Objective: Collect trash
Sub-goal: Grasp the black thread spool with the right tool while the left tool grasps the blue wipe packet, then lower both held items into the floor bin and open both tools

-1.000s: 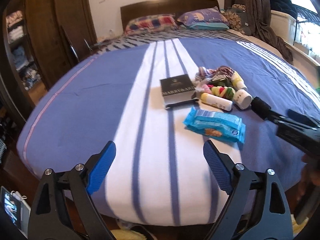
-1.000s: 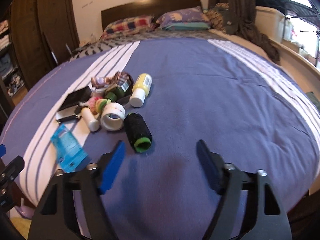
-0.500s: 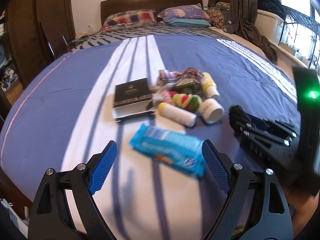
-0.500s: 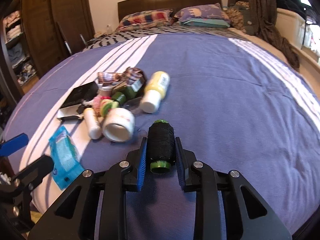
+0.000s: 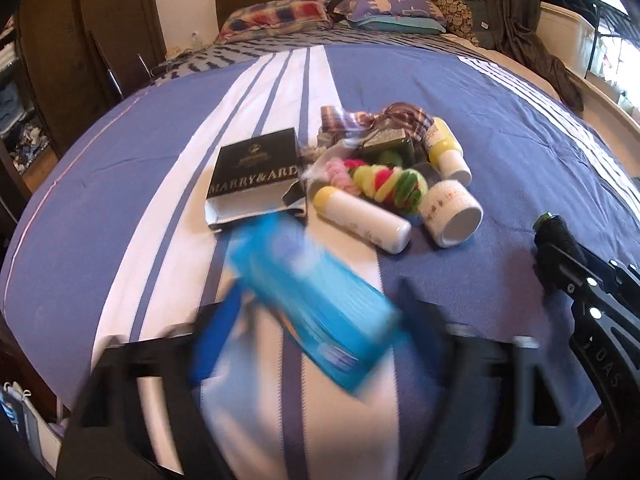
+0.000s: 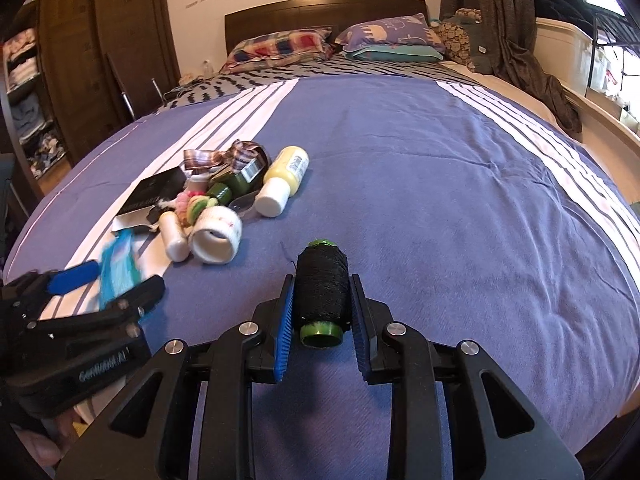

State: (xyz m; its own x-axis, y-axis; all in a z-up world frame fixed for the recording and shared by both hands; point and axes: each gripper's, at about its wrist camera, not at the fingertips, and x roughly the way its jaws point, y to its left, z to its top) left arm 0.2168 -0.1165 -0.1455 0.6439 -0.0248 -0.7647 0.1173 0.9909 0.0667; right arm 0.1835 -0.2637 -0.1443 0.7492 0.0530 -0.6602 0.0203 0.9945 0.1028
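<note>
My right gripper (image 6: 320, 312) clamps the spool (image 6: 322, 284) across its soft thread, light and grippy; my left gripper (image 5: 316, 320), blurred, straddles the crinkly, slippery packet (image 5: 308, 288), closure undetermined

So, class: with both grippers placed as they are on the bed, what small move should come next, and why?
Probably lift the right gripper straight up. Its jaws are already shut on the black thread spool, which lies apart from the pile. The left gripper has the blue wipes packet between its fingers, but that view is blurred, so its grip cannot be judged.
</note>
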